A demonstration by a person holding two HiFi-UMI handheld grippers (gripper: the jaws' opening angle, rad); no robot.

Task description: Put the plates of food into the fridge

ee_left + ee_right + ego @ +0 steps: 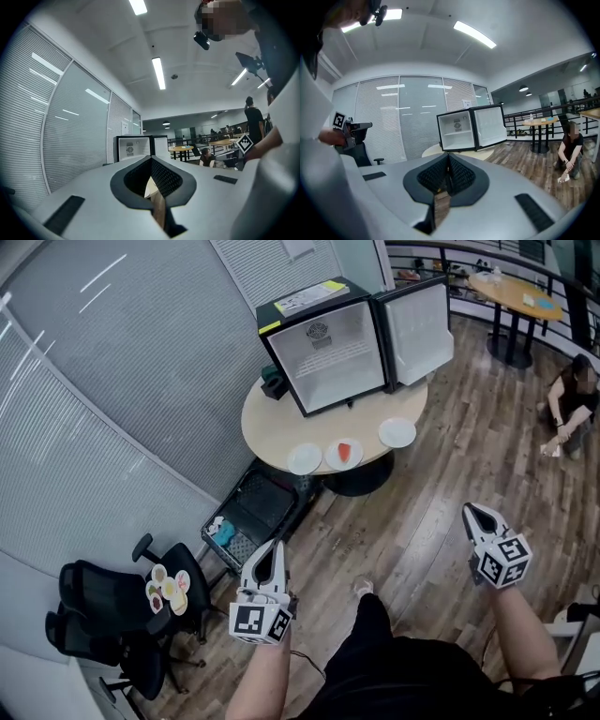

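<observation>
A black mini fridge (328,352) stands on a round wooden table (272,423) with its door (417,329) swung open and its white inside bare. Three white plates lie along the table's near edge: a left plate (304,458), a middle plate (343,454) with red food on it, and a right plate (397,432). My left gripper (277,546) is held over the floor short of the table, shut and with nothing in it. My right gripper (470,510) is further right, also shut and holding nothing. Both gripper views look towards the fridge (133,149) (457,131).
A black crate (255,512) sits on the floor under the table's left side. A black office chair (103,601) with small dishes (169,589) on it stands at the lower left. A person (572,399) crouches at the right, near another round table (516,292).
</observation>
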